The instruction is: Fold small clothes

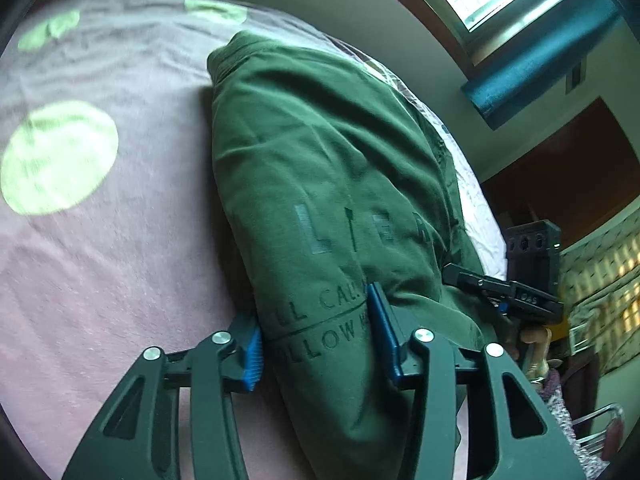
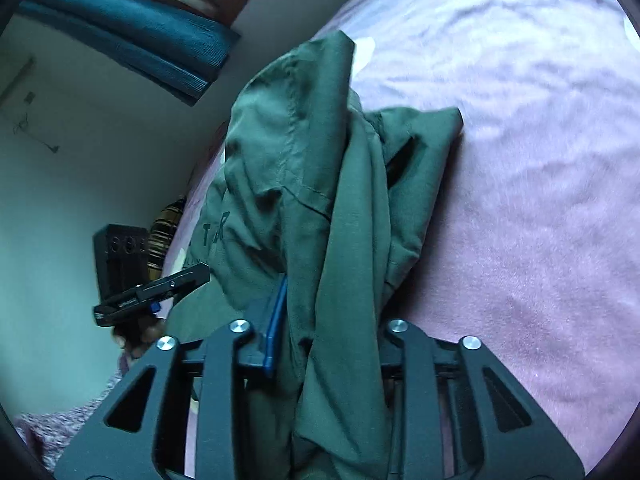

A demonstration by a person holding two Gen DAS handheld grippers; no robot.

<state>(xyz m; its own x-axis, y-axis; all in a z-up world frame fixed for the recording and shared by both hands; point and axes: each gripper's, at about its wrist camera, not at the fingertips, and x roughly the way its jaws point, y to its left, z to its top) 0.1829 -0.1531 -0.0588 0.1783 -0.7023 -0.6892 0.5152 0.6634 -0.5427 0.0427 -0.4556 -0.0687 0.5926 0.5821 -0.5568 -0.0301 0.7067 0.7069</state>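
Left wrist: gripper (image 1: 316, 334) clamping green shirt (image 1: 320, 152)

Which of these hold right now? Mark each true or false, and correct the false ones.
1. The shirt is dark green. True.
2. The bedcover is plain white. False: it is pink with pale green dots.
3. The left gripper has shirt fabric between its blue pads. True.
4. The right gripper hangs over bare bedcover with nothing between its fingers. False: shirt fabric is bunched between them.
5. The shirt carries printed lettering. True.
6. The shirt lies flat and fully spread out. False: it is gathered and creased, draped across both grippers.
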